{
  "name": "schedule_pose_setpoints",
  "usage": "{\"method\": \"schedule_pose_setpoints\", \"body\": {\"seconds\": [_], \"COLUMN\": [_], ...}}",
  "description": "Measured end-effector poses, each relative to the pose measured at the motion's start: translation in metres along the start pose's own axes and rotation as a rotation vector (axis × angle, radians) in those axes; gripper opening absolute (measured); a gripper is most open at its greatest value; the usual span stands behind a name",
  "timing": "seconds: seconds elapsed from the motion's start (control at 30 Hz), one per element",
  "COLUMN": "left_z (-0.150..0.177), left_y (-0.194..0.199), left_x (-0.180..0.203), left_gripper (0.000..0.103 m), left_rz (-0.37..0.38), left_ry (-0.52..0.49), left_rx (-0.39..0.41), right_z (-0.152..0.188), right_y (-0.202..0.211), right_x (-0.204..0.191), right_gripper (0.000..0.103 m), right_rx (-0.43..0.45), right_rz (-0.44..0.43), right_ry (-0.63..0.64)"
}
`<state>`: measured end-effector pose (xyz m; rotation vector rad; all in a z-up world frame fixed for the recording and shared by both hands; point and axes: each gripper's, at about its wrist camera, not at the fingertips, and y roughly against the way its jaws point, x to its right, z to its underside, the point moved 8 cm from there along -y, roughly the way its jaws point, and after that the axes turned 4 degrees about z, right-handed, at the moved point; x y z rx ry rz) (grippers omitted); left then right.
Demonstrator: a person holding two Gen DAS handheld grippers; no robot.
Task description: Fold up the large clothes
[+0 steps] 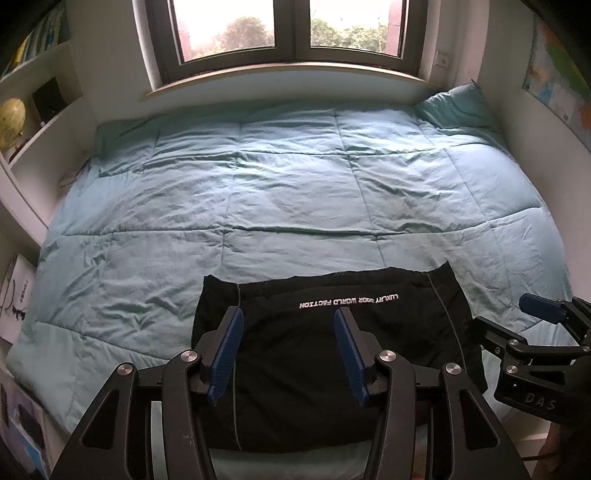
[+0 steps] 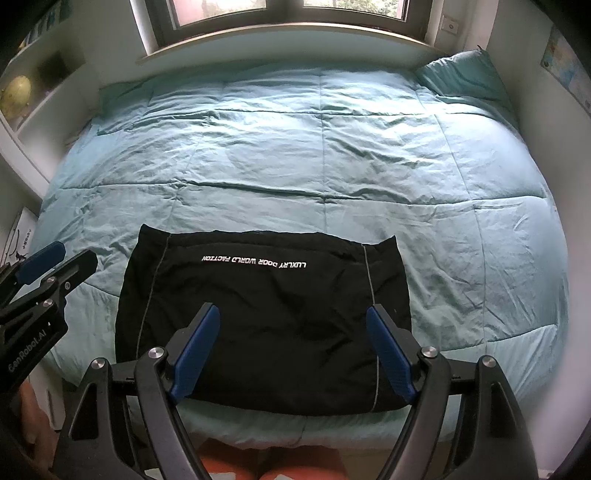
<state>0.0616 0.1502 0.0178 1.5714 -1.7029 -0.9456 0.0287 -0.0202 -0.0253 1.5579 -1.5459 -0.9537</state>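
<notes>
A black garment (image 1: 332,369) with white upside-down lettering and thin grey seams lies folded into a rectangle on the light blue quilt (image 1: 277,192) at the bed's near edge. It also shows in the right wrist view (image 2: 266,317). My left gripper (image 1: 288,317) is open and empty, held above the garment's left half. My right gripper (image 2: 293,314) is open and empty, held above the garment's near right part. Each gripper shows at the edge of the other's view: the right one (image 1: 543,314) and the left one (image 2: 55,262).
A blue pillow (image 1: 458,107) lies at the bed's far right corner. A window (image 1: 288,33) with a sill is behind the bed. White shelves with a yellow globe (image 1: 13,118) stand at the left. A wall map (image 1: 557,70) hangs at the right.
</notes>
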Motion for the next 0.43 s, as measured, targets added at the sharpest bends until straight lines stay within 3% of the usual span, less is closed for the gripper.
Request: {"method": "schedule_pose_setpoints", "body": {"seconds": [0.2,0.43], "left_z": [0.001,-0.006], "left_y": [-0.002,0.002], "left_x": [0.002,-0.017], "left_gripper": [0.053,0.053], "left_rz": [-0.001,-0.058], "left_ry": [-0.011,0.032], "left_rx": [0.000,0.063], "right_z": [0.002,0.005], "right_y": [-0.002,-0.005], "right_x": [0.002,0.002], "right_gripper": [0.083,0.083], "right_rx": [-0.005,-0.015], "right_rz": [0.003,0.010], "right_ry": [-0.007,-0.001]}}
